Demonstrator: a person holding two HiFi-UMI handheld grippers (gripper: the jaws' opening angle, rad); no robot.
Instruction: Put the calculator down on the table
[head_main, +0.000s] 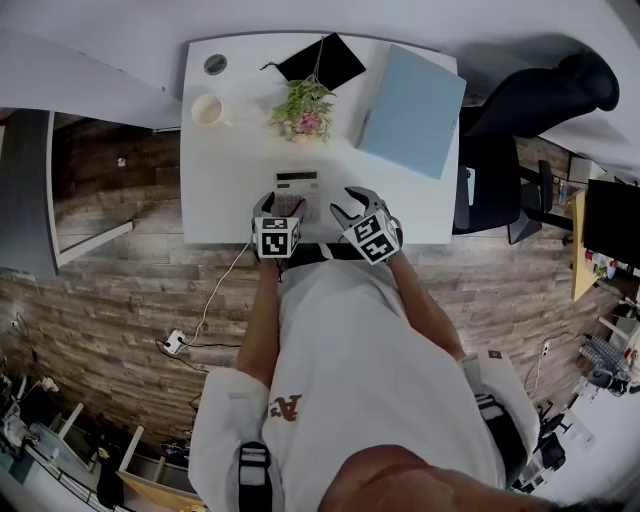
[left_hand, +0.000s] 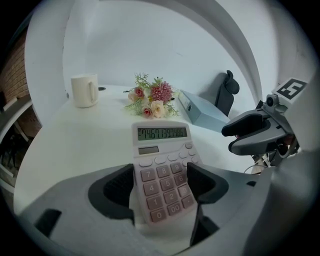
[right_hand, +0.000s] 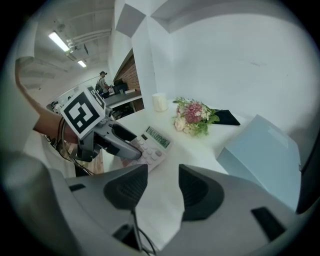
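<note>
The calculator (head_main: 298, 188) lies on the worktop (head_main: 225, 190) near its 6 o'clock edge, between the jaws of the left tool (head_main: 284, 206). The right tool (head_main: 347, 204) is just beside it, at 3 o'clock. From the calculator, the flowers (head_main: 303, 108) are at 12 o'clock, the mug (head_main: 207, 110) at 10, the folder (head_main: 412, 110) at 2.

White mug (head_main: 207, 110) at far left. Round grey cable grommet (head_main: 215, 64) just beyond mug. Bouquet of pink and cream flowers (head_main: 303, 108) lying between mug and light blue binder (head_main: 412, 97). Black notebook (head_main: 322, 60) behind bouquet. Black office chair (head_main: 530, 110) at right, near binder. Wood-plank floor (head_main: 120, 290) below; white power strip (head_main: 175, 342) on it, cable attached.
</note>
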